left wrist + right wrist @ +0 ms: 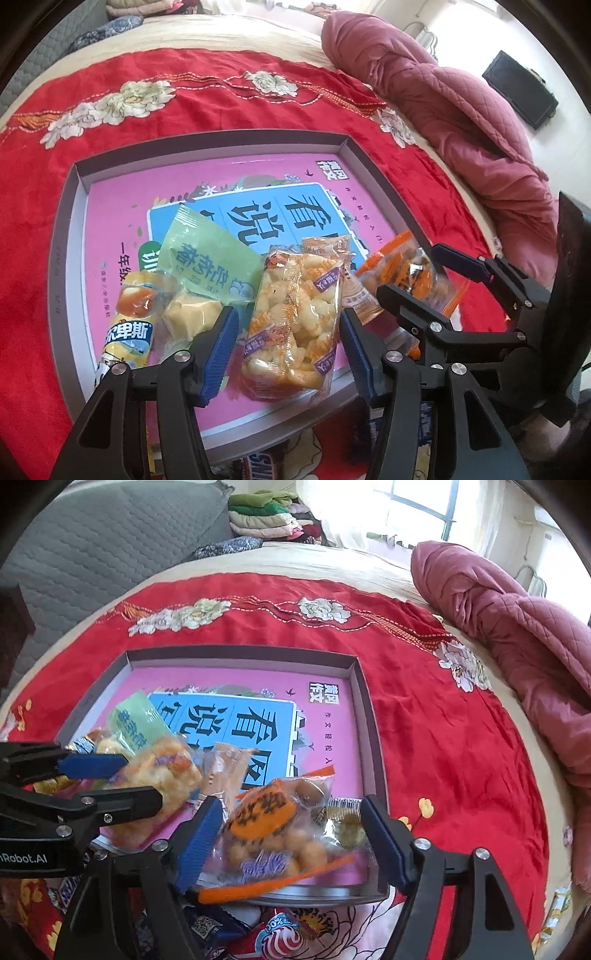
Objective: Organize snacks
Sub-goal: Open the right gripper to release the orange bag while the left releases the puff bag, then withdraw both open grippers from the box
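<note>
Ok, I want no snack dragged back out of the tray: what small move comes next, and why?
Probably lift both grippers straight up. The left gripper stands open around the puffed-snack bag and the right gripper around the orange-edged bag, both lying in the tray, pads apparently clear.

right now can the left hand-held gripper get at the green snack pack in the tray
Probably yes. The green snack pack lies just ahead and left of the left hand-held gripper, uncovered from above. The puffed snack bag sits between its open jaws, so it would need to shift left first.
</note>
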`<state>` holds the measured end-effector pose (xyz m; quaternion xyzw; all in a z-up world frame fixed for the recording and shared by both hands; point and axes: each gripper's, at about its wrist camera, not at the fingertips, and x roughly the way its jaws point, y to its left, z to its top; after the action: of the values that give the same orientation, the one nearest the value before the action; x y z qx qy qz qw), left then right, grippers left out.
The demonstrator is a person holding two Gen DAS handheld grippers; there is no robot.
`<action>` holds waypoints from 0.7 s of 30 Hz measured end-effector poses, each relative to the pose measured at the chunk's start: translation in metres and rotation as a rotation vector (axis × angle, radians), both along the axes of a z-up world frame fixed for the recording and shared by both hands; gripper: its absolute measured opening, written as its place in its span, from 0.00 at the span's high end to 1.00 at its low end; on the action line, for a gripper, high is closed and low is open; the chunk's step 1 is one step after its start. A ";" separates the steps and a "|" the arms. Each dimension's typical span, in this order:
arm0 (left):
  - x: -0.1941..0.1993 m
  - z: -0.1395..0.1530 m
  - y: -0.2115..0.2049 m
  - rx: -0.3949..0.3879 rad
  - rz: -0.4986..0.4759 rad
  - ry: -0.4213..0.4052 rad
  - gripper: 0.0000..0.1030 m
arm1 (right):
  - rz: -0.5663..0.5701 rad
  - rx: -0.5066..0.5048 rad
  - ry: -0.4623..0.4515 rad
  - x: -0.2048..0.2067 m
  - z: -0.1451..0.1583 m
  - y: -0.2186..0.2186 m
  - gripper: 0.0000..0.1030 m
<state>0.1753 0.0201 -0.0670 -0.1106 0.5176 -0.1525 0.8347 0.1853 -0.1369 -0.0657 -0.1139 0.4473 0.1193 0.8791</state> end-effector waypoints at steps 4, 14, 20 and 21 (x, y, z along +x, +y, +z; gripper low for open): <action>-0.001 0.001 -0.002 -0.008 -0.005 0.004 0.41 | -0.020 0.020 -0.006 -0.001 0.003 -0.006 0.23; -0.005 0.014 -0.005 -0.012 -0.021 -0.014 0.41 | -0.047 0.039 -0.028 -0.008 0.018 -0.021 0.23; -0.005 0.019 -0.003 -0.014 -0.019 -0.023 0.41 | -0.024 0.028 -0.010 -0.021 0.024 -0.027 0.23; -0.005 0.019 -0.003 -0.011 -0.019 -0.023 0.41 | -0.017 0.019 -0.001 -0.023 0.023 -0.027 0.23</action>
<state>0.1704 0.0169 -0.0481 -0.1086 0.5082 -0.1646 0.8383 0.1624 -0.1639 -0.0431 -0.1019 0.4469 0.1158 0.8812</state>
